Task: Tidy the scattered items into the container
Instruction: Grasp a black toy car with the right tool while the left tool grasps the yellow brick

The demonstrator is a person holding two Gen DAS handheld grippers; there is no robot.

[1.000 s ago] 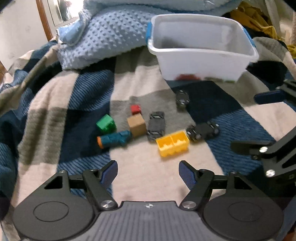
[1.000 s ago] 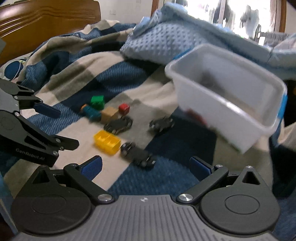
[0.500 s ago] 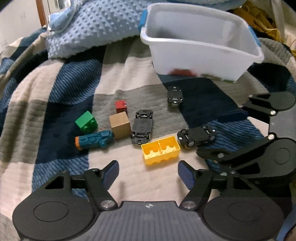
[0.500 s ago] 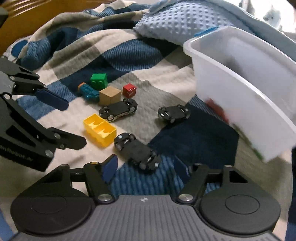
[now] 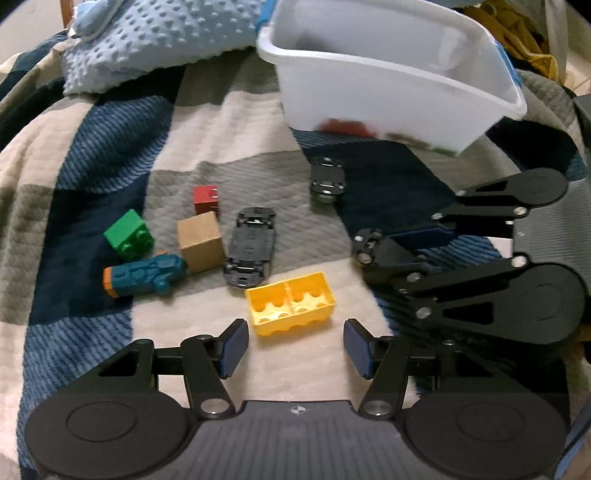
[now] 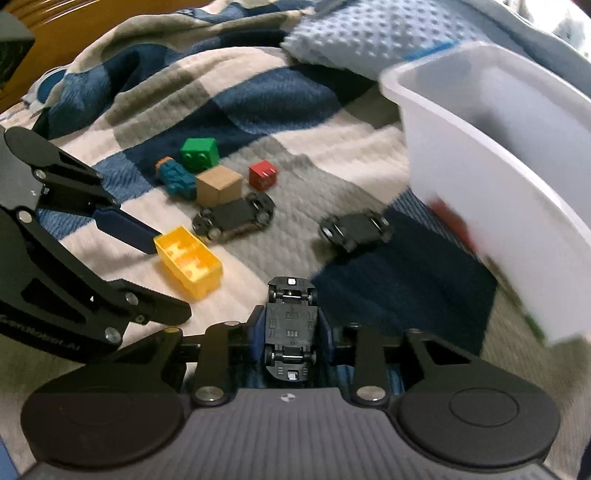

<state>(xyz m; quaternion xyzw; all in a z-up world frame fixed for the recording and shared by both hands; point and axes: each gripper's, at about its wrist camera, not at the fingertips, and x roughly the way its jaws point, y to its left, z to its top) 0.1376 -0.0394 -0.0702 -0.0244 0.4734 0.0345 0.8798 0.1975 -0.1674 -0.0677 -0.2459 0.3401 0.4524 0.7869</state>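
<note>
My right gripper [image 6: 291,332] is closing on an upside-down black toy car [image 6: 291,321], and its blue pads press the car's sides. From the left wrist view that car [image 5: 365,245] pokes out of the right gripper [image 5: 400,249]. My left gripper [image 5: 295,345] is closing with its pads apart, and a yellow brick [image 5: 291,302] lies just ahead of the gap, untouched. The white plastic bin [image 5: 388,92] stands behind on the checked blanket, with red and green bits showing through its wall. Two more black cars [image 5: 251,251] [image 5: 327,179] lie on the blanket.
A green brick [image 5: 129,236], a teal toy figure [image 5: 144,275], a tan cube [image 5: 201,240] and a red cube [image 5: 205,197] sit in a cluster at the left. A light blue dotted blanket [image 5: 166,37] is heaped behind. A wooden headboard [image 6: 55,22] shows at far left.
The right gripper moved forward and down and went from wide open to shut around the nearest black car. The left gripper came down closer to the yellow brick, and its fingers narrowed.
</note>
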